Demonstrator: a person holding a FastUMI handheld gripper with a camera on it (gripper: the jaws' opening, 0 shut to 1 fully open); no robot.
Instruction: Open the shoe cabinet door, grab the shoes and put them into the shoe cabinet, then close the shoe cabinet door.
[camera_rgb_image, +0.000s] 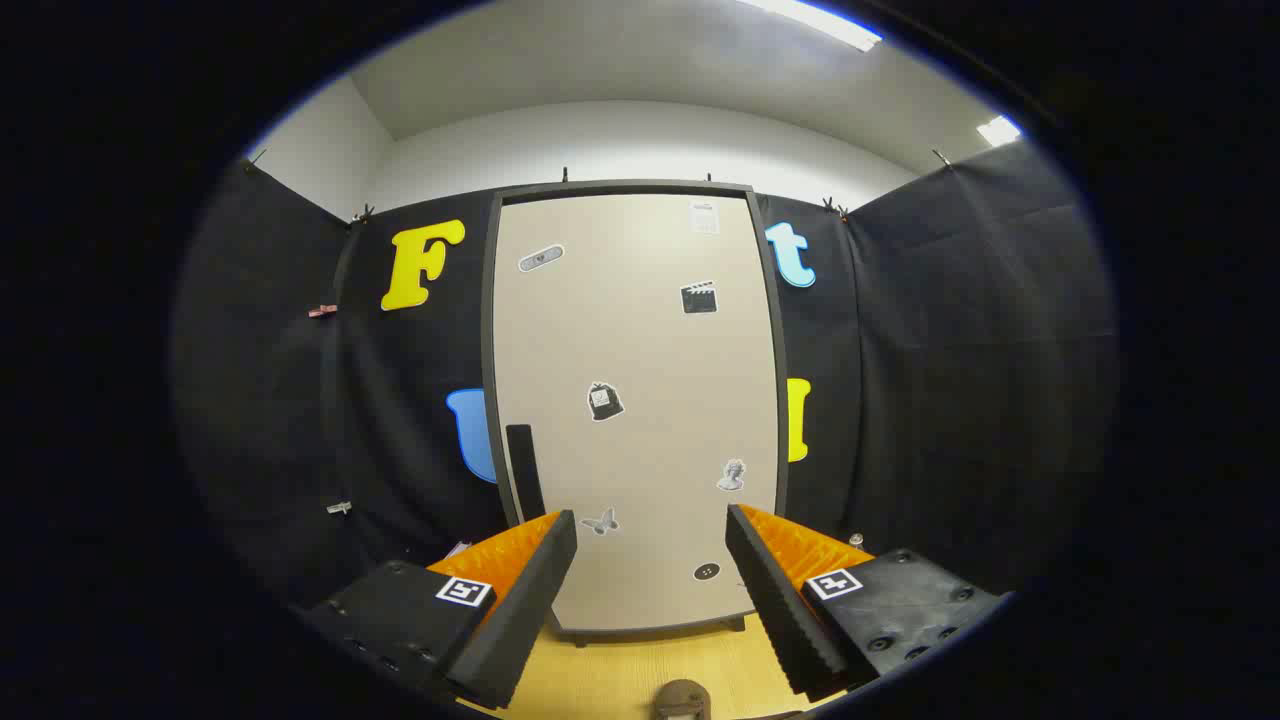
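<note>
A tall beige shoe cabinet (640, 330) with a dark frame stands upright beyond my fingers, its door shut and dotted with small stickers. A black vertical handle (523, 468) sits on the door's left side, low down. My gripper (650, 545) is open, with nothing between the fingers, and points at the door's lower half from some distance. A brown object (682, 698), perhaps part of a shoe, peeks up just below and between the fingers; too little shows to tell.
The cabinet rests on a light wooden floor (640, 670). Black cloth walls (950, 370) close in behind and on both sides of the cabinet.
</note>
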